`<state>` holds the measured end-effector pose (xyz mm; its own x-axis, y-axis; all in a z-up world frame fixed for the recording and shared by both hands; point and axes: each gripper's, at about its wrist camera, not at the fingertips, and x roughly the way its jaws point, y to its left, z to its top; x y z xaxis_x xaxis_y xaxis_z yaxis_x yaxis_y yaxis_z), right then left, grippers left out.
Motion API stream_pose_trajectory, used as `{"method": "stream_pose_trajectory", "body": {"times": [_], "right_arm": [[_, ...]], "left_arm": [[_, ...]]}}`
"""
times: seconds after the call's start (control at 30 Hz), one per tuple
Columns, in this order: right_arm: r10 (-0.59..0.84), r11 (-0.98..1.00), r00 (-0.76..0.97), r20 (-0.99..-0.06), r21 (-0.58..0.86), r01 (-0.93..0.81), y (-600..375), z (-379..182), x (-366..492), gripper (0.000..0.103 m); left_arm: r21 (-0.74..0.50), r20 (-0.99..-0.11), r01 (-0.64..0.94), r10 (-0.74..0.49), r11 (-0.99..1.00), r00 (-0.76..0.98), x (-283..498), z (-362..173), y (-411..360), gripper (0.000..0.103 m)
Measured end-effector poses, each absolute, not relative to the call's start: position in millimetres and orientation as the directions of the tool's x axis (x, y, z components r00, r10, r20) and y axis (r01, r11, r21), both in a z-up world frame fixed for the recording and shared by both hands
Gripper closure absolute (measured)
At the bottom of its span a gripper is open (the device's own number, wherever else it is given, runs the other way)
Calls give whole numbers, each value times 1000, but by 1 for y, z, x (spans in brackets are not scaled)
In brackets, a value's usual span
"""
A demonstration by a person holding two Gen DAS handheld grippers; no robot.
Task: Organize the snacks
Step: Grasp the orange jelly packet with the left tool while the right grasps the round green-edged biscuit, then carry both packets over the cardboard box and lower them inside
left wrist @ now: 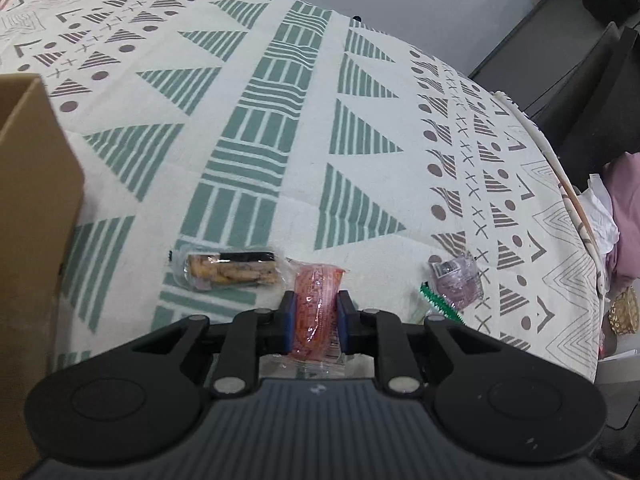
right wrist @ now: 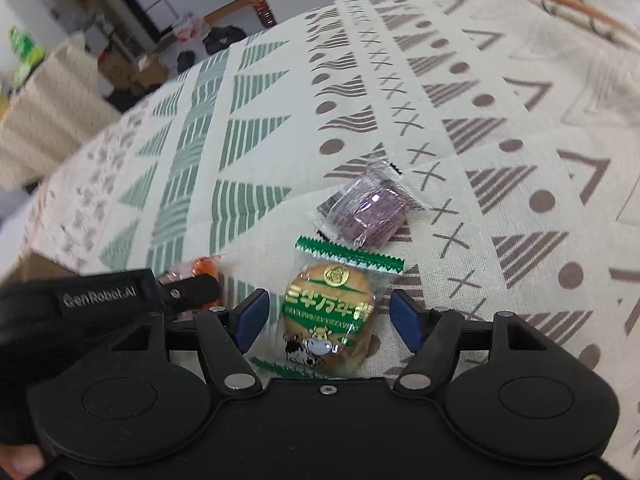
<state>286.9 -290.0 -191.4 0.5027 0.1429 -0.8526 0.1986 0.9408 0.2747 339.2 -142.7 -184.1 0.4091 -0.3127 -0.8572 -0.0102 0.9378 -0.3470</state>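
Leftward — cardboard box [left wrist: 32, 208] edge; bare tablecloth [left wrist: 280, 80] ahead

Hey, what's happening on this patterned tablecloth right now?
A person is sorting wrapped snacks with two handheld tools. The left tool is shut on a red-orange clear-wrapped snack. The right tool is open around a round green-labelled biscuit packet, not gripping it. A purple wrapped snack lies beyond.

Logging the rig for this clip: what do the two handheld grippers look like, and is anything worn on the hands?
Both grippers are matte black plastic with round pivot housings, silver pivot pins and linkage arms that end in blue-padded fingers. The left gripper has a ribbed grey body. The right gripper has a smooth black body with a central screw. In the right wrist view, the left gripper's side reads "GenRobot.AI", beside a black sleeve or glove.
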Motion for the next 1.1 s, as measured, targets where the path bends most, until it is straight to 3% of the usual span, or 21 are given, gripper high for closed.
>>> {"method": "stream_pose_trajectory", "body": {"times": [0.07,1.1], "right_arm": [[109,957,498,-860,227,183,-287,-189,285,55],[268,907,690,-672,418,55,-278,-99,233,55]], "left_arm": [[-345,-857,-23,-306,938,414,336,-180,-138,84],[-280,-789,-102,-168,955,591,245,-69,-84,84]]}}
